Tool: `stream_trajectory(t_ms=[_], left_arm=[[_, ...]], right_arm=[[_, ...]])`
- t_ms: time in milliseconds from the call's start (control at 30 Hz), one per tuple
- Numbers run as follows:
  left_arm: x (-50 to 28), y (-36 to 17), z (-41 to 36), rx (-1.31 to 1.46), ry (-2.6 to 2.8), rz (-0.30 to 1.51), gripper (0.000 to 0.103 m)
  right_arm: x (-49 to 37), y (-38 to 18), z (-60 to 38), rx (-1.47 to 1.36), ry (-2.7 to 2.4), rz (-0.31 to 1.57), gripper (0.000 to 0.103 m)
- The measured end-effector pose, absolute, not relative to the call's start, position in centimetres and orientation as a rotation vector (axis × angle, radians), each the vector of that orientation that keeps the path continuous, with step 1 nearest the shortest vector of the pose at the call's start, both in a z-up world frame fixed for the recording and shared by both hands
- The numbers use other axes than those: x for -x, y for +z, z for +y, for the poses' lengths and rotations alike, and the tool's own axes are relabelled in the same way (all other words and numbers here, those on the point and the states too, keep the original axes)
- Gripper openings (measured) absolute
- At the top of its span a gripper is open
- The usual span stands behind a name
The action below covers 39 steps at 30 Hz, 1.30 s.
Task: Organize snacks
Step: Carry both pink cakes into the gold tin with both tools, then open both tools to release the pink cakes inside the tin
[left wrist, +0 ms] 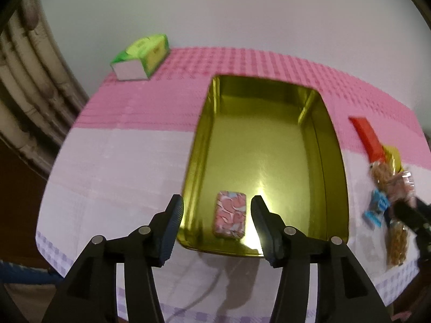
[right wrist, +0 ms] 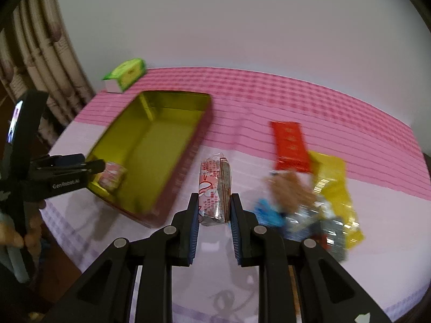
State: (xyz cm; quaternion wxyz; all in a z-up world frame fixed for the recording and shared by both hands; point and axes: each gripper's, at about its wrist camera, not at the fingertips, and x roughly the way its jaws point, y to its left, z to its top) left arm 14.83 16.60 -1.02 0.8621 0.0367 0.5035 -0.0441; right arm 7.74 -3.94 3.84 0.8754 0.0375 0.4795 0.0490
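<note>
Snacks go into a gold tin on a pink checked tablecloth (right wrist: pixel 269 97).

The left gripper (left wrist: pixel 216 214) hangs with its jaws apart over the near end of the gold tin (left wrist: pixel 334 161), where a pink wrapped snack (left wrist: pixel 230 213) lies released on the tin floor. Right of the tin, the right gripper (right wrist: pixel 214 210) is clenched on a red-and-white wrapped snack (right wrist: pixel 214 185), held clear of the cloth. More snack packets (right wrist: pixel 309 188) lie piled farther right; a green tissue box (right wrist: pixel 126 74) sits at the far left corner.
</note>
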Motion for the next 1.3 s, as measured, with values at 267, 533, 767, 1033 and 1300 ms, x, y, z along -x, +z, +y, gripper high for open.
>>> stream_trajectory(t_ms=[267,533,767,1033,1300], left_arm=[[-13.6,-1.1,20.2,-0.028,0.004,1.056,0.056],[-12.7,-1.7,22.5,0.007,0.038,1.075,0.058],[-12.9,-2.1,23.1,0.019,0.065,1.092,0.059],[-13.3,-2.4,24.2,0.065,0.1,1.102,0.06],[-13.4,-2.5,24.0,0.062,0.092,1.105,0.061]], right_arm=[[-10.2,2.7,1.1,-0.066,0.144,1.029,0.019],[-12.3,0.5,4.3,-0.017,0.142,1.078,0.019],[-13.1,-1.1,5.7,0.009,0.137,1.107,0.019],[-13.5,-2.8,7.1,0.023,0.161,1.147,0.019],[-13.7,-3.5,7.3,0.026,0.154,1.167,0.02]])
